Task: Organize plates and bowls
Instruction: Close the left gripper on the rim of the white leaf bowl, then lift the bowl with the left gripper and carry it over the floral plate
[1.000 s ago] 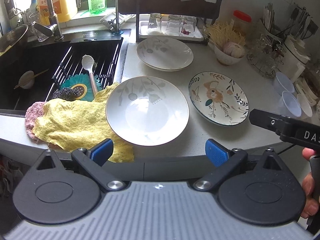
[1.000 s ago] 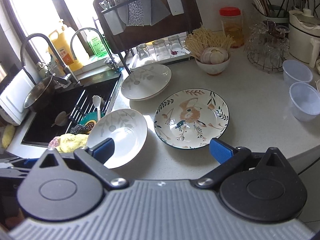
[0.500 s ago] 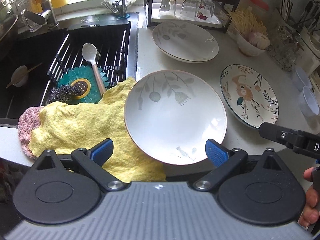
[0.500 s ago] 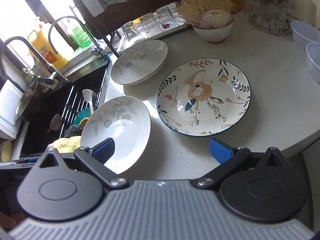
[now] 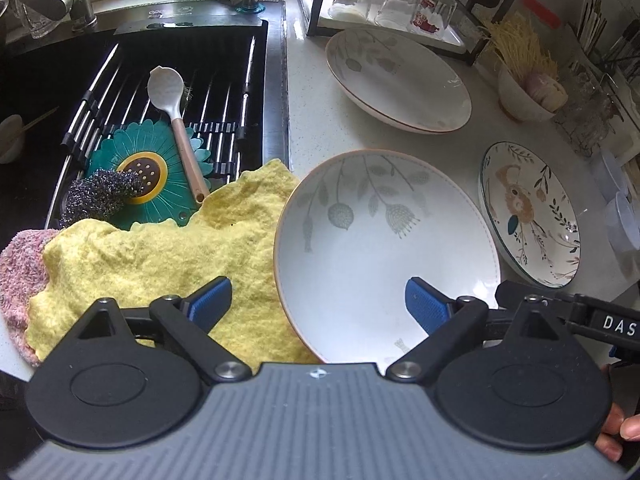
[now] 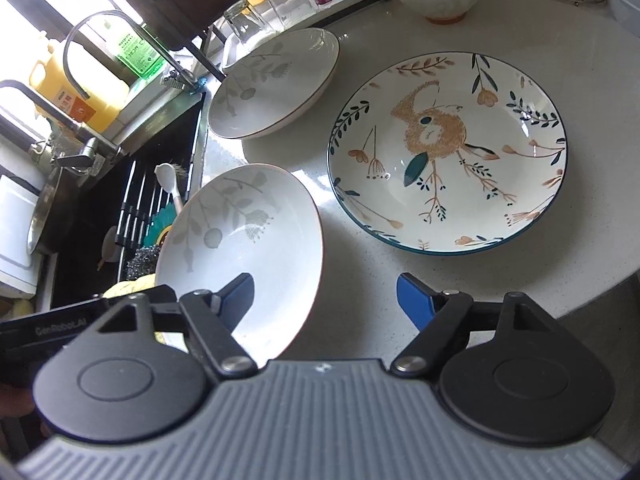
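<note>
Right now I have both grippers spread wide, gripping nothing. My left gripper (image 5: 318, 300) straddles the near rim of the leaf plate (image 5: 386, 256), which overlaps the yellow cloth (image 5: 160, 256). My right gripper (image 6: 325, 300) hangs between that plate and the bird plate (image 6: 448, 152); a second leaf plate (image 6: 272, 80) sits behind.

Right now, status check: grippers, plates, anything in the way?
Both hand-held grippers open, empty: left, right. Left over near white leaf plate; its left rim lies on yellow cloth. Bird plate ahead of right, flat on counter.
</note>
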`<action>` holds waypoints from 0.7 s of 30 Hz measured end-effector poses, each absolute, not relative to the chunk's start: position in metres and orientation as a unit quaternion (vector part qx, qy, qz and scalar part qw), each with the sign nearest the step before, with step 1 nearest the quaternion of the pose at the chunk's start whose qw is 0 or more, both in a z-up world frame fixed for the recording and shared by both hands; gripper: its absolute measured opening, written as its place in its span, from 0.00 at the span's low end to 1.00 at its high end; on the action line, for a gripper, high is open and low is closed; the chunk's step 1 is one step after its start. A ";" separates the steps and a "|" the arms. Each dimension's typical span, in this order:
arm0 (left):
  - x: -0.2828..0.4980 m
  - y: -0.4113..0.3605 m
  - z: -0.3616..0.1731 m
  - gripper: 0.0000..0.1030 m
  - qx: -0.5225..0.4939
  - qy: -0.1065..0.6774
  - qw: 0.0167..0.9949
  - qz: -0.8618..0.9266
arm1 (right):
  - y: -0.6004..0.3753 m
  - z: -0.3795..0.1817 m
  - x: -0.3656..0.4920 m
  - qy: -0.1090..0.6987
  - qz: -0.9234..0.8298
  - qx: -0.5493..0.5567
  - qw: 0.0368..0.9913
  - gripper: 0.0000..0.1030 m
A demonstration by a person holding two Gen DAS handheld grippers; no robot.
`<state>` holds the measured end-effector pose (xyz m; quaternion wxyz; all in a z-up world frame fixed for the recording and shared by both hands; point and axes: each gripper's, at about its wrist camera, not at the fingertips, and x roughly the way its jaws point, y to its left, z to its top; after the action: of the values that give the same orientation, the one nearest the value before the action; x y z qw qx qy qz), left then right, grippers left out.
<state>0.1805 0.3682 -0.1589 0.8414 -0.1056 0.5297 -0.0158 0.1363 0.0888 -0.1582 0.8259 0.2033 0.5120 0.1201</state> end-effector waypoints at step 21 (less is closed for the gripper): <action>0.218 0.401 -0.194 0.18 -0.165 0.548 0.819 -0.038 | 0.111 -0.179 0.160 0.523 0.130 0.191 0.820 0.24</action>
<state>0.2178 0.4007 -0.1944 0.8191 -0.1649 0.5482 -0.0384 0.1602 0.1114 -0.1795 0.8203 0.1910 0.5231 0.1300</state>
